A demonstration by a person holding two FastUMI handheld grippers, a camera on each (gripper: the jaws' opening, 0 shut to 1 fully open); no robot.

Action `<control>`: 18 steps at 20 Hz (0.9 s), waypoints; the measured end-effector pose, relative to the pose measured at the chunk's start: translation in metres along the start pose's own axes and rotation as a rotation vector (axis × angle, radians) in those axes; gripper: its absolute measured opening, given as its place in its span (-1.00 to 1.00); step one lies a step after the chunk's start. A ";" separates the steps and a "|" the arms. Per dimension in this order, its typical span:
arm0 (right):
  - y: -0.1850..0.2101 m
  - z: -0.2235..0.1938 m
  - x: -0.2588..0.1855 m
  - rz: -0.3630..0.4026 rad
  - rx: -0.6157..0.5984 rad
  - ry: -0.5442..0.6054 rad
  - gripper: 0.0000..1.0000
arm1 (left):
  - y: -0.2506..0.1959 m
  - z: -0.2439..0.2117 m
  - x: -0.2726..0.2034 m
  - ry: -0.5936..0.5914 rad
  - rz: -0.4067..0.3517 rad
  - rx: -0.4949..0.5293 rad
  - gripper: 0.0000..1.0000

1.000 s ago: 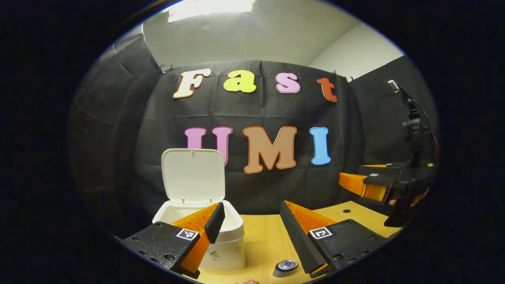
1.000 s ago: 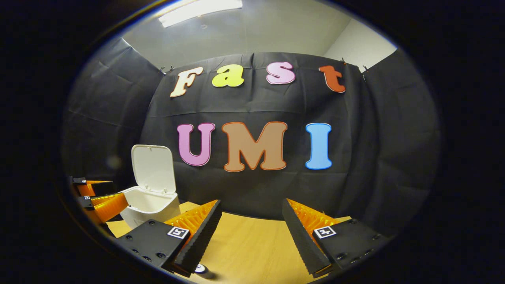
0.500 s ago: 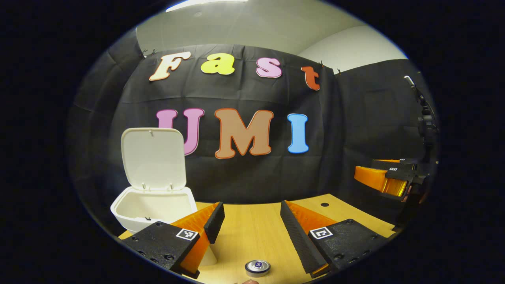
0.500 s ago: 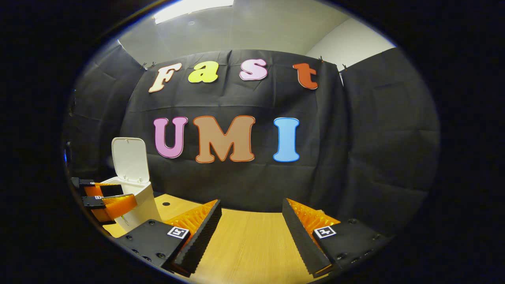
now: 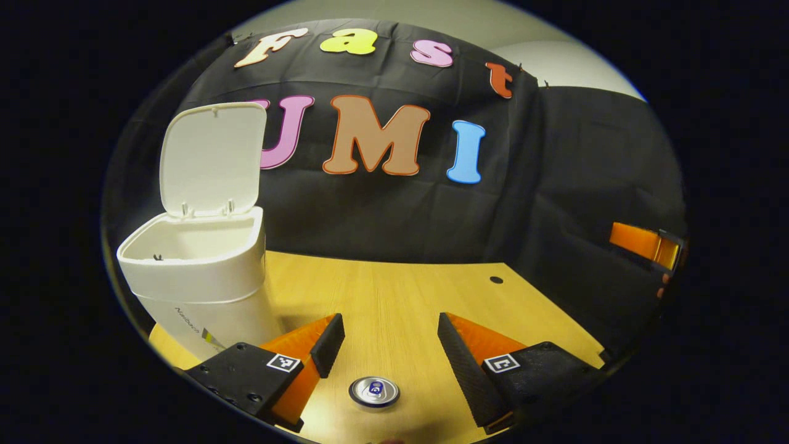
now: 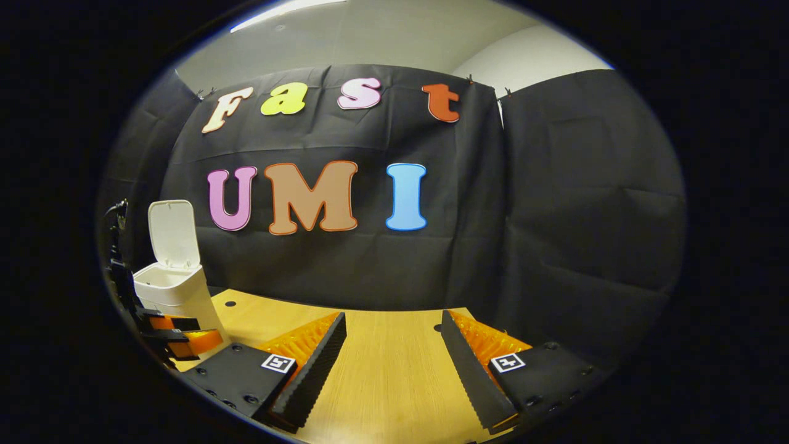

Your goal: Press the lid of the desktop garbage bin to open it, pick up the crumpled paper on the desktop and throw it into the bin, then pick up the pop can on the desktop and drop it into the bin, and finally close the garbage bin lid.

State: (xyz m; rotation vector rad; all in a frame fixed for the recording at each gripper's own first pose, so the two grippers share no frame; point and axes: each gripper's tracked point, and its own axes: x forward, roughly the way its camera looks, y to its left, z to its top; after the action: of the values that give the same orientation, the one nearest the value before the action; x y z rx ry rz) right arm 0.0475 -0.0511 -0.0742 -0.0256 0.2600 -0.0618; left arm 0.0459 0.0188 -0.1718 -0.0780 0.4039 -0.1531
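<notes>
The white desktop bin (image 5: 197, 277) stands at the left on the wooden desk (image 5: 394, 296), its lid (image 5: 212, 157) swung upright. An upright pop can (image 5: 374, 391), seen from above, sits low between the fingers of my left gripper (image 5: 385, 342), which is open above it and not touching it. In the right gripper view the bin (image 6: 175, 290) is far left with the left gripper (image 6: 182, 336) in front of it. My right gripper (image 6: 391, 351) is open over bare desk; in the left gripper view it shows at the right edge (image 5: 644, 243).
A small dark hole (image 5: 496, 280) marks the desk near its far edge; another (image 6: 230, 303) lies by the bin. Black cloth walls close the back and right sides. The desk's front-left edge runs just beside the bin.
My left gripper has dropped and tilted down toward the desk, so the can now lies between its fingers and the bin looms larger at left. My right gripper has drifted right, away from the bin.
</notes>
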 end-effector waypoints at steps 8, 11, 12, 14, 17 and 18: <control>-0.015 -0.023 -0.008 -0.039 -0.021 0.054 0.97 | 0.009 -0.080 0.013 0.155 0.035 0.003 0.84; -0.020 -0.030 -0.012 -0.052 -0.026 0.072 0.98 | 0.016 -0.102 0.015 0.191 0.053 0.006 0.85; -0.022 -0.032 -0.013 -0.056 -0.030 0.078 0.98 | 0.017 -0.108 0.017 0.203 0.057 0.004 0.85; -0.025 -0.035 -0.014 -0.065 -0.038 0.087 0.98 | 0.020 -0.121 0.021 0.224 0.063 0.004 0.85; -0.029 -0.039 -0.017 -0.078 -0.054 0.094 0.98 | 0.025 -0.145 0.026 0.273 0.080 0.008 0.85; -0.031 -0.040 -0.017 -0.083 -0.061 0.100 0.98 | 0.027 -0.154 0.028 0.297 0.081 0.008 0.86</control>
State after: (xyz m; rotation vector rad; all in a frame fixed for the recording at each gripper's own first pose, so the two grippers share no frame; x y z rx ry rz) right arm 0.0191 -0.0815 -0.1080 -0.0942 0.3611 -0.1375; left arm 0.0134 0.0338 -0.3264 -0.0307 0.7017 -0.0857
